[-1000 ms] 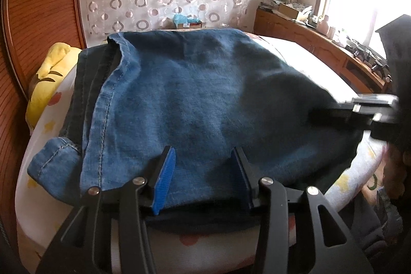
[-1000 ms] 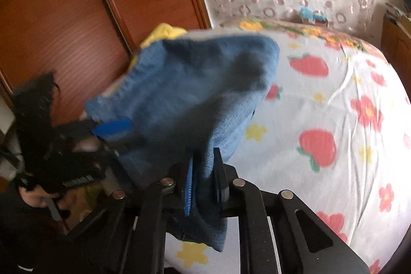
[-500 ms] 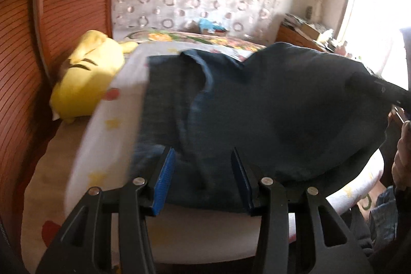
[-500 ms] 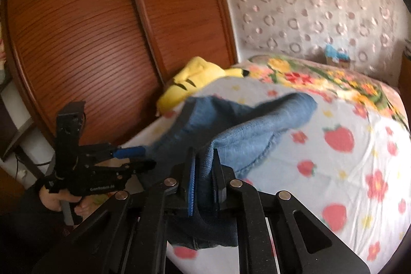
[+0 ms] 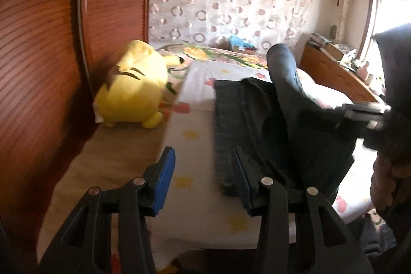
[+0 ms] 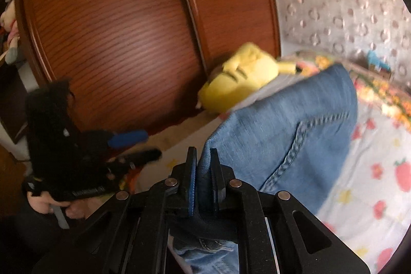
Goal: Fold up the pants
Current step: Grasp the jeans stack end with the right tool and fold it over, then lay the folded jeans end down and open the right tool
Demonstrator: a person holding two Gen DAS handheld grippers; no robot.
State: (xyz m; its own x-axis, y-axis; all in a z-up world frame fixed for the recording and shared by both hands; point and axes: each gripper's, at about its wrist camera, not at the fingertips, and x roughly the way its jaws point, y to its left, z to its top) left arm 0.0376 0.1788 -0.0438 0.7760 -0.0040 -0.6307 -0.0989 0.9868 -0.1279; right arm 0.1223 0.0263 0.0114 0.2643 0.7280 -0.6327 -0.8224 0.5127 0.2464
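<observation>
Your right gripper has its fingers pinched narrow on a denim edge of the pants, which rise in a fold ahead of and to the right of those fingers above the bed. Your left gripper stands wide with nothing between its fingers; the dark flat part of the pants lies just beyond its right finger. From here the one-sided hold is the risk: the free side can sag or twist and the fold may land crooked, I judge. The pinch looks shallow, so a quick pull could slip it. The yellow plush toy, beyond your left finger, could catch stray cloth.
</observation>
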